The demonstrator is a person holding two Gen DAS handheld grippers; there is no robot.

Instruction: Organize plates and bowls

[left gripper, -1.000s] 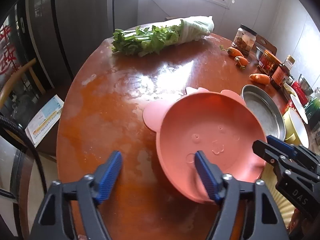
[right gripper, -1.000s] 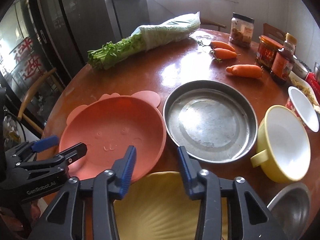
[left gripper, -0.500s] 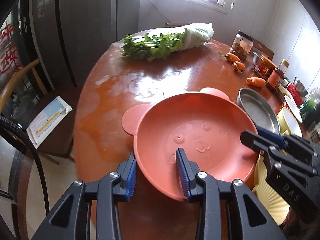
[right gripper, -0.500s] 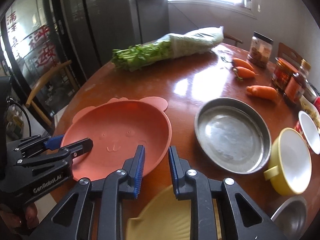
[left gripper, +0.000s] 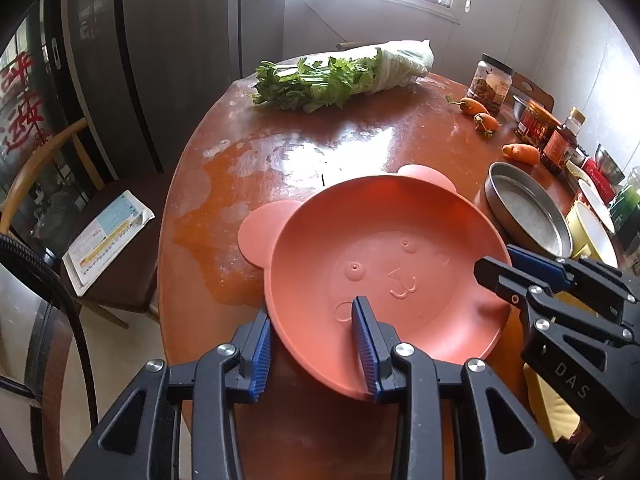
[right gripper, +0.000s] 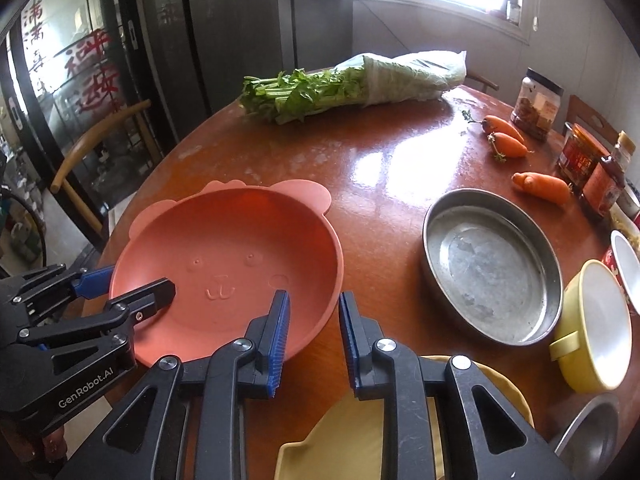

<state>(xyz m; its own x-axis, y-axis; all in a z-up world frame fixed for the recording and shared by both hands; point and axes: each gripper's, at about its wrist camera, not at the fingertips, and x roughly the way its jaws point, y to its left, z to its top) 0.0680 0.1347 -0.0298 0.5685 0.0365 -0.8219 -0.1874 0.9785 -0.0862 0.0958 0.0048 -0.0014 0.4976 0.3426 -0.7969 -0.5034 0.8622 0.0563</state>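
Observation:
A pink bear-shaped plate (left gripper: 384, 264) with two round ears is held off the round wooden table (left gripper: 320, 152). My left gripper (left gripper: 312, 344) is shut on its near rim, one finger inside, one outside. My right gripper (right gripper: 312, 332) is shut on the plate's (right gripper: 232, 264) right rim in the same way. A yellow plate (right gripper: 376, 428) lies under my right gripper. A round metal pan (right gripper: 488, 264), a yellow bowl with a white inside (right gripper: 596, 324), a small white bowl (right gripper: 628, 264) and a steel bowl (right gripper: 592, 436) stand to the right.
A bundle of greens in a bag (left gripper: 344, 76) lies at the table's far side. Three carrots (right gripper: 540, 184), jars and sauce bottles (right gripper: 592, 172) line the right edge. A wooden chair (left gripper: 48, 184) with a leaflet stands to the left, beside a dark fridge.
Both grippers closed onto the pink plate's rim and lifted it off the table. The views rose and pulled back.

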